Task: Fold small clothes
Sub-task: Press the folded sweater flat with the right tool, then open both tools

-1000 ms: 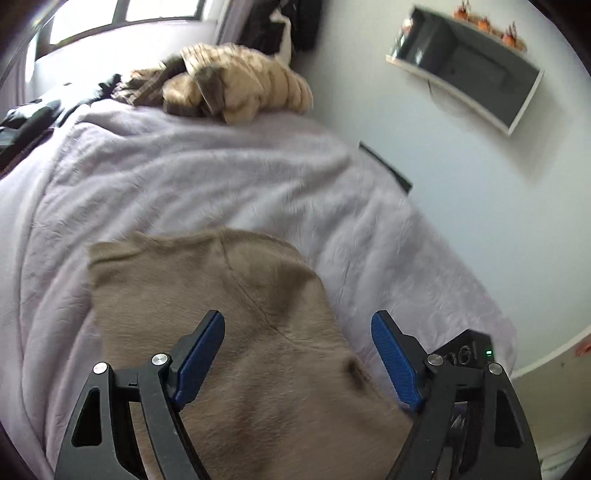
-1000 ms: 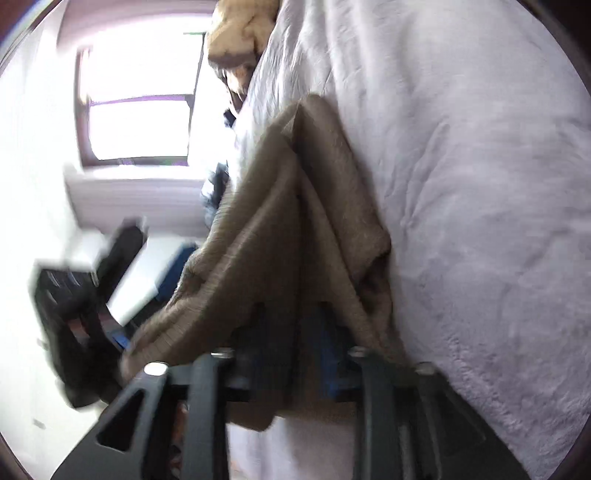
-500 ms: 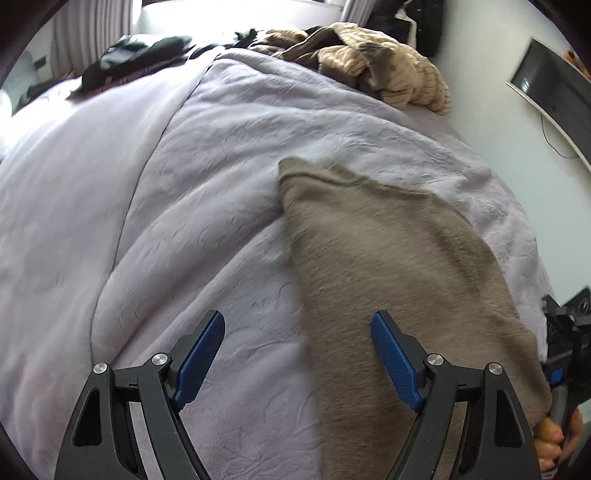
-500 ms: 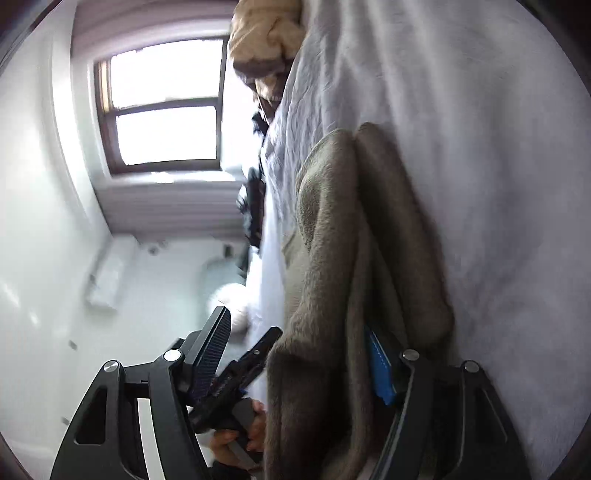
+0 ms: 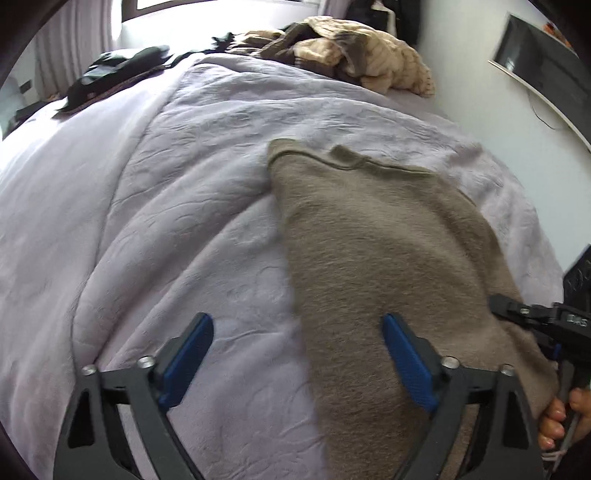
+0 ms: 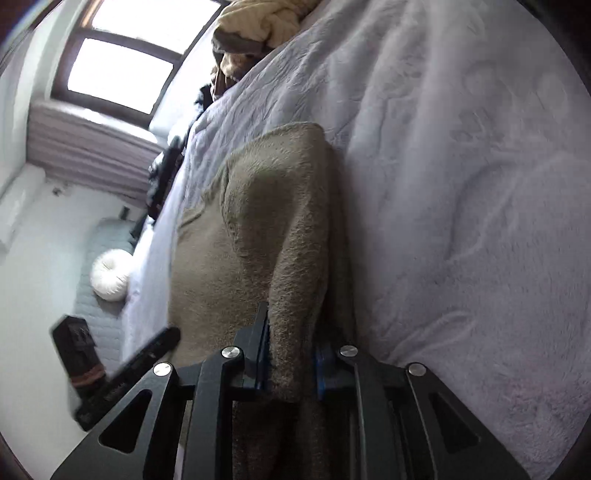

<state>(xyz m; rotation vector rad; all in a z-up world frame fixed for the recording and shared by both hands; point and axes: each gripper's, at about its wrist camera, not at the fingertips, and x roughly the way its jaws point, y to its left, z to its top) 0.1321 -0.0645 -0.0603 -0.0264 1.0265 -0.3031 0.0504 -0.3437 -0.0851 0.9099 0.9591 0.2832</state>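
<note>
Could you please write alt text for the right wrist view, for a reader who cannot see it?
The right gripper has its jaws shut on a bunched edge of a taupe fleece garment, which trails away across a pale lilac bedspread. Beyond are a pile of beige clothes, a window, and the left gripper blurred at lower left.

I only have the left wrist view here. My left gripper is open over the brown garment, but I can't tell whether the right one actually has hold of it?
Observer: Yes. The right gripper is shut on a bunched fold of the brown garment.
Operator: Is the pinched fold flat on the bed?
Observer: No, it rises edge-on from the lilac bedspread.
Operator: Anything beyond the bed on that side?
Observer: A round white cushion lies past the bed's far edge.
</note>
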